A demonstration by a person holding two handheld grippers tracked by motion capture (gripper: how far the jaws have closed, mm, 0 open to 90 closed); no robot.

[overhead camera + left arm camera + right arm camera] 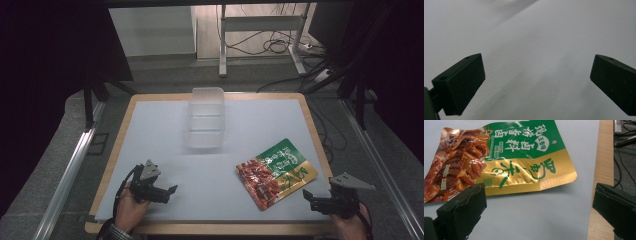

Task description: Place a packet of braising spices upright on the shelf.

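A flat snack packet (pixel 276 171), green, gold and red with a food picture, lies on the white sheet at the right front. My right gripper (pixel 311 198) hovers just in front of its near corner, jaws wide apart and empty; the right gripper view puts the packet (pixel 506 160) just beyond the jaws. A clear plastic container (pixel 205 117) stands at the far middle of the table. My left gripper (pixel 169 194) is at the front left, open over bare white sheet (pixel 544 50), holding nothing.
The white sheet (pixel 165 150) covers a wooden tabletop whose edge (pixel 320 145) runs close to the right of the packet. Beyond the table are a metal frame, cables on the floor and dark curtains at both sides.
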